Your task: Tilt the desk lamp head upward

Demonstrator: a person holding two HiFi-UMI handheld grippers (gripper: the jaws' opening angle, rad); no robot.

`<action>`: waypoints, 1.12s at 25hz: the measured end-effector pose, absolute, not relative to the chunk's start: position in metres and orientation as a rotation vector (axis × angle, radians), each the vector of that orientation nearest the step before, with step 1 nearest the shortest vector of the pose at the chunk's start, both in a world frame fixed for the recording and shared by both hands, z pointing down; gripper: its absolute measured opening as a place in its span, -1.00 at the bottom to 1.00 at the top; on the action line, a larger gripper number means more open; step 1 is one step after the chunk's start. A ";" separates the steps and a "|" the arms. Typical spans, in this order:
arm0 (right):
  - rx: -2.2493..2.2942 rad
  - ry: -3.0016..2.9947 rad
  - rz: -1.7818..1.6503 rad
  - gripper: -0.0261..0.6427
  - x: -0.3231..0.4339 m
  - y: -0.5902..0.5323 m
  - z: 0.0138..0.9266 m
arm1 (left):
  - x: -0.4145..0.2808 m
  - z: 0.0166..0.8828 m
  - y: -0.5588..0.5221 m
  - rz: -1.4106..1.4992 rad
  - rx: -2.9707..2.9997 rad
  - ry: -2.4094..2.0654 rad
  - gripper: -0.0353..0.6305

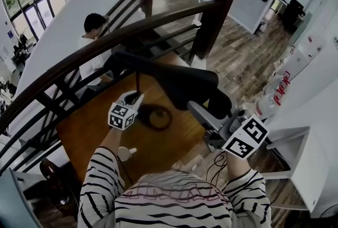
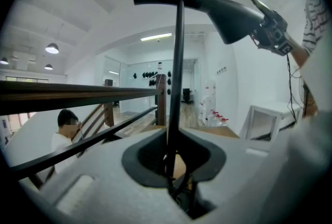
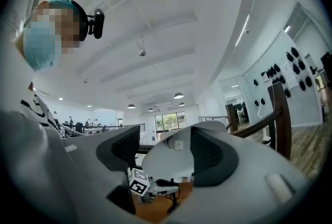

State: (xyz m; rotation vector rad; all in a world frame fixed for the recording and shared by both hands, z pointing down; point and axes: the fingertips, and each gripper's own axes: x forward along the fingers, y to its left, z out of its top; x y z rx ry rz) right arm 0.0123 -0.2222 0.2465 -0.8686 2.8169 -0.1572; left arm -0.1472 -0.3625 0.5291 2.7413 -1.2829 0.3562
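The desk lamp stood on the wooden desk (image 1: 87, 134), its ring-shaped base (image 1: 157, 117) flat on the surface and its long black lamp head (image 1: 177, 80) lying roughly level across the top of a thin upright stem (image 2: 177, 72). The left claw (image 1: 136, 98) was clenched round that stem low down, just above the base. The right claw (image 1: 205, 109) appeared to be grasping the near end of the lamp head, whose pale underside filled the gap between its pads in the right gripper view. The main risk seemed to be leverage. The right claw held the head far from the joint, so if the hinge proved stiff, an upward push would likely load the stem rather than turn the head. The base could then lift or skid on the desk. The stem was slim and smooth, so it might twist or slide inside the left claw's hold. The tapered end of the head offered little purchase, and the right claw could slip off it under force. The far end of the head lay near the dark handrail (image 1: 105, 42) in the head view, though how much room lay between them could not be judged.
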 end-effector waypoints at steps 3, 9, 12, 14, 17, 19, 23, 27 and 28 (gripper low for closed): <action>-0.862 2.789 -0.177 -0.04 0.015 -0.217 0.249 | -0.148 0.532 -0.362 0.370 2.715 -1.275 -0.74; -0.837 2.764 -0.210 -0.06 0.008 -0.210 0.256 | -0.145 0.534 -0.358 0.399 2.691 -1.273 -0.70; -0.838 2.770 -0.230 -0.06 0.006 -0.208 0.262 | -0.145 0.535 -0.355 0.415 2.691 -1.260 -0.67; -0.847 2.770 -0.226 -0.06 0.007 -0.205 0.265 | -0.145 0.537 -0.351 0.430 2.692 -1.252 -0.66; -0.855 2.772 -0.223 -0.06 0.008 -0.198 0.269 | -0.146 0.540 -0.342 0.462 2.691 -1.240 -0.51; -0.859 2.772 -0.231 -0.06 0.011 -0.194 0.270 | -0.146 0.538 -0.336 0.466 2.688 -1.249 -0.41; -0.884 2.774 -0.240 -0.06 0.014 -0.189 0.275 | -0.147 0.527 -0.324 0.436 2.700 -1.269 -0.34; -0.898 2.789 -0.243 -0.06 0.011 -0.178 0.286 | -0.150 0.516 -0.303 0.377 2.723 -1.295 -0.30; -0.907 2.789 -0.241 -0.06 0.011 -0.175 0.289 | -0.150 0.512 -0.296 0.358 2.730 -1.302 -0.29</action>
